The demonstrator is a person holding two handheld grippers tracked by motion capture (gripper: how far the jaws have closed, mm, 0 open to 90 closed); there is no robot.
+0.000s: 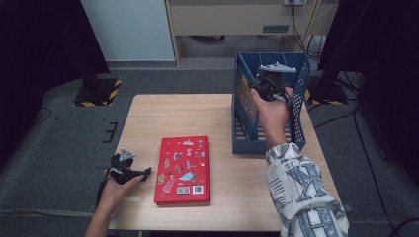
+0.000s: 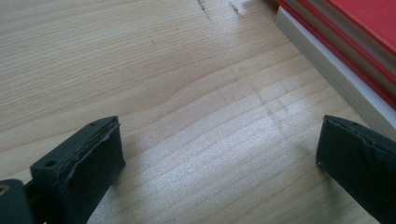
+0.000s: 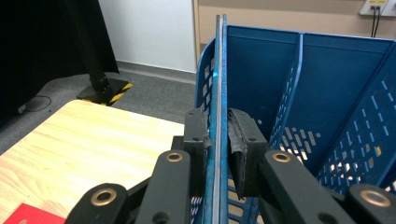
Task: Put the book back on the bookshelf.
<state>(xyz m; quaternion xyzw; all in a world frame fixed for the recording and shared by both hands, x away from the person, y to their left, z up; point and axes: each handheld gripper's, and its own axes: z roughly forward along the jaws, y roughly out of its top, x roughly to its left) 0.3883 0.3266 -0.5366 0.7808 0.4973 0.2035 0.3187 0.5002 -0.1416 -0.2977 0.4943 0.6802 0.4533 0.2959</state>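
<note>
Blue perforated plastic rack (image 3: 327,107) (slotted walls), thin book (image 3: 218,93) upright inside.

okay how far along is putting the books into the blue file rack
Partway. In hand: the right gripper is shut on a thin blue book, held upright at the leftmost slot of the blue rack; I cannot tell if it is seated. Left: the red book lies flat on the table, beside the open left gripper, untouched.
</note>
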